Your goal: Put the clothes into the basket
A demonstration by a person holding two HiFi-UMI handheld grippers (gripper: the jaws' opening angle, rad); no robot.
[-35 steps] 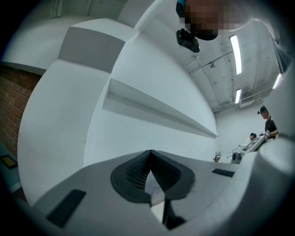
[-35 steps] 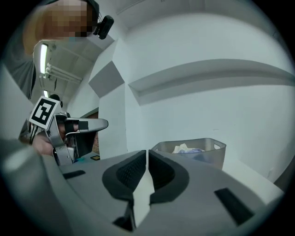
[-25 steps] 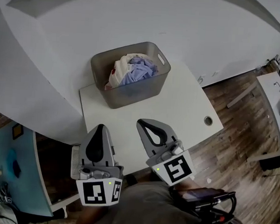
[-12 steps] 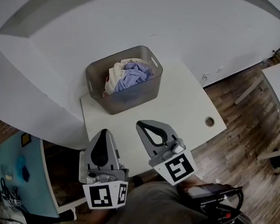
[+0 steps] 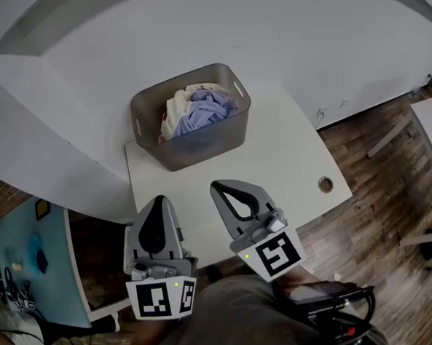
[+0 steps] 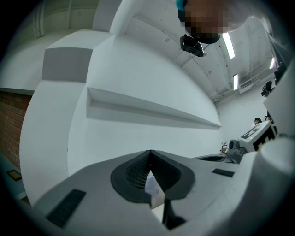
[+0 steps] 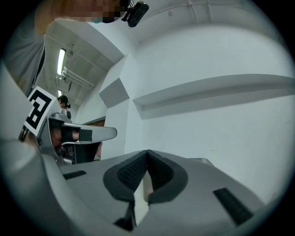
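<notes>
Clothes [image 5: 194, 112] lie heaped inside the grey basket [image 5: 203, 151] at the far corner of the counter [image 5: 275, 161]. Left tool [image 5: 158, 201] and right tool [image 5: 216, 186] hover at its near edge, both clenched on nothing.

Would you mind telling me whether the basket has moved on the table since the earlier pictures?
No. The basket still sits at the far left corner of the table, well left of the cable hole; only the view itself has shifted.

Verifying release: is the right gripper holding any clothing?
No, the right gripper's jaws are closed together with nothing between them, and the clothes lie in the basket.
</notes>
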